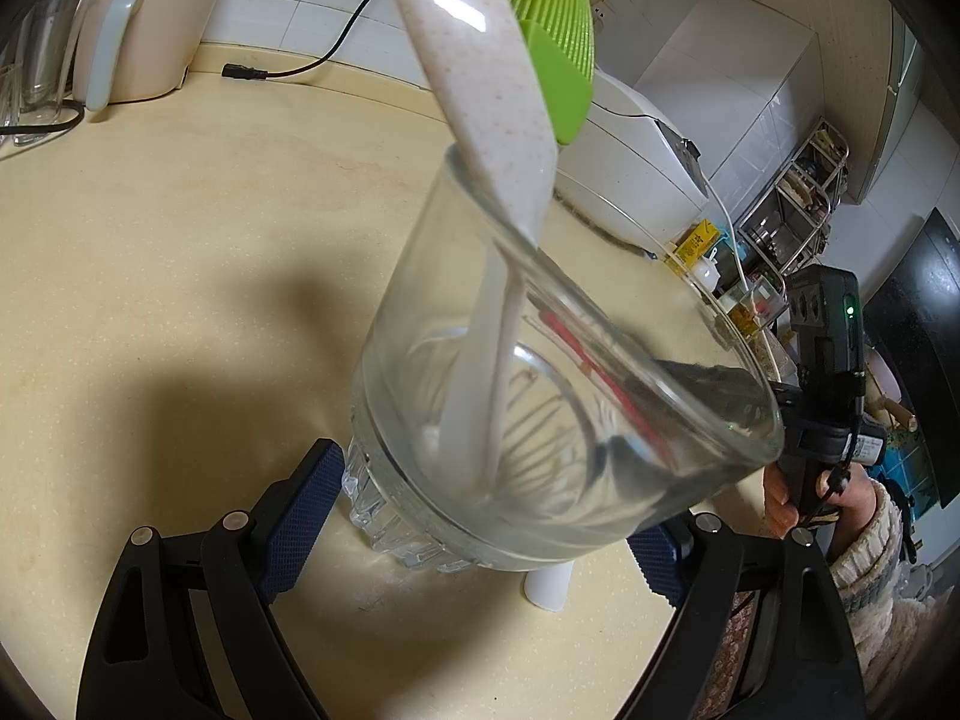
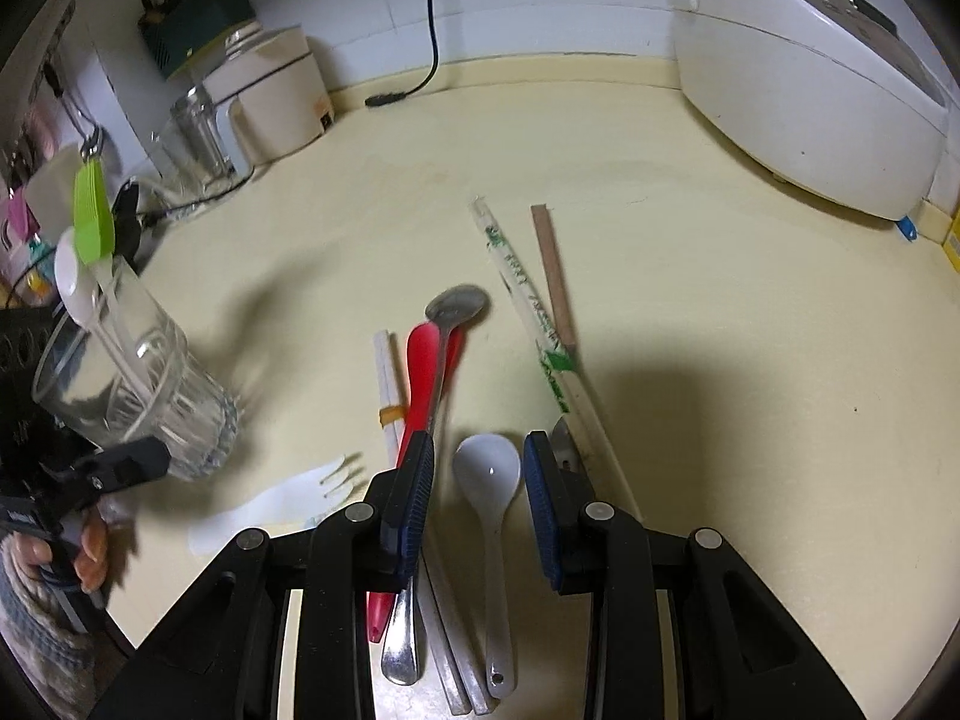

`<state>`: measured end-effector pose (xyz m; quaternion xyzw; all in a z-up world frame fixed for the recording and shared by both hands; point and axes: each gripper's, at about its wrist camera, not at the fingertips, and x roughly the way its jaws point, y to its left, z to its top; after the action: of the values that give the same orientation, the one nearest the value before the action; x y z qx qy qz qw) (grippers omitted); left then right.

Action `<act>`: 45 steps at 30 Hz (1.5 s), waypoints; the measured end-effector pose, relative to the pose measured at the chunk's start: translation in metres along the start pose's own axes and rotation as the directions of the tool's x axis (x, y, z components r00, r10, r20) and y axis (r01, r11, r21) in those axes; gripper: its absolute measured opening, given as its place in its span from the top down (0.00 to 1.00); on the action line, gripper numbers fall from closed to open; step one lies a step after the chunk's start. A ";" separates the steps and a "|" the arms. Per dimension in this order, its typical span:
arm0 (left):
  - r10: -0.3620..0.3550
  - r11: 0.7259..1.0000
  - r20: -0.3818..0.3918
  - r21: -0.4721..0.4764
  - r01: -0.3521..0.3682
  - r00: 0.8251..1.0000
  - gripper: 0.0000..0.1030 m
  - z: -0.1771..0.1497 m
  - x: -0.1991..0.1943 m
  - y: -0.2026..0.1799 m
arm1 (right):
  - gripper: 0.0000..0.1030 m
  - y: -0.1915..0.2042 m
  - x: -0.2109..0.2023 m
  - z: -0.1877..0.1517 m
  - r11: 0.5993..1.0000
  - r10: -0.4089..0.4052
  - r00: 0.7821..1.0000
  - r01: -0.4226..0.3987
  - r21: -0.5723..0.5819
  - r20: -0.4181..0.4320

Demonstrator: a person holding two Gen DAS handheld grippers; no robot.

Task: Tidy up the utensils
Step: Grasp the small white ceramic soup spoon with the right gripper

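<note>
Blue-padded black tongs of your left gripper (image 1: 480,516) sit nearest the lens, clamped on the ribbed base of a clear drinking glass (image 1: 540,372), which is tilted with its mouth toward your right side. Inside the glass stand a pale speckled plastic spatula (image 1: 480,72) and a lime-green silicone brush (image 1: 558,48), both heads projecting above the rim; the right wrist view shows the same glass (image 2: 144,372) raised off the cream countertop (image 1: 180,228), though motion blur makes contact hard to judge. Your right gripper (image 2: 480,480) has its tongs apart, holding nothing, and they straddle the bowl of a white ceramic soup spoon (image 2: 489,480) lying on the counter. Just left of that spoon lie a metal teaspoon (image 2: 447,324) resting across a red plastic spoon (image 2: 423,372), with a white chopstick pair bound by a yellow band (image 2: 390,396) beside them. A translucent white plastic fork (image 2: 282,498) lies near the glass base. To the right, a paper-wrapped chopstick pair with green print (image 2: 534,324) lies alongside a brown wooden stick (image 2: 555,276). Farther out, a white rice cooker (image 2: 804,90) stands at the right wall, a cream-coloured appliance (image 2: 270,114) at the left, and a black power cord (image 2: 420,48) trails between them.
</note>
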<state>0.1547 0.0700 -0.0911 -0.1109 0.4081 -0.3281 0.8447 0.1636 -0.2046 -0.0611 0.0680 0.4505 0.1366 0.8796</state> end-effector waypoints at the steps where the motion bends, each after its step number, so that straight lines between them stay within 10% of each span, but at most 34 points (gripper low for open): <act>1: 0.000 1.000 0.000 0.000 0.000 1.000 0.13 0.000 0.000 0.000 | 0.69 0.000 0.002 0.000 1.000 -0.013 1.000 0.013 -0.005 -0.007; 22: -0.001 1.000 0.000 0.000 0.001 1.000 0.13 0.000 0.000 0.000 | 0.74 0.020 0.011 -0.006 0.989 -0.078 0.997 0.076 -0.130 -0.011; 45: -0.001 1.000 0.001 0.000 0.001 1.000 0.13 0.000 0.000 0.000 | 0.76 -0.018 -0.024 0.005 0.997 -0.001 0.989 -0.010 0.073 0.151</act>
<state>0.1546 0.0703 -0.0912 -0.1113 0.4077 -0.3283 0.8448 0.1571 -0.2290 -0.0439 0.1115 0.3872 0.1166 0.9078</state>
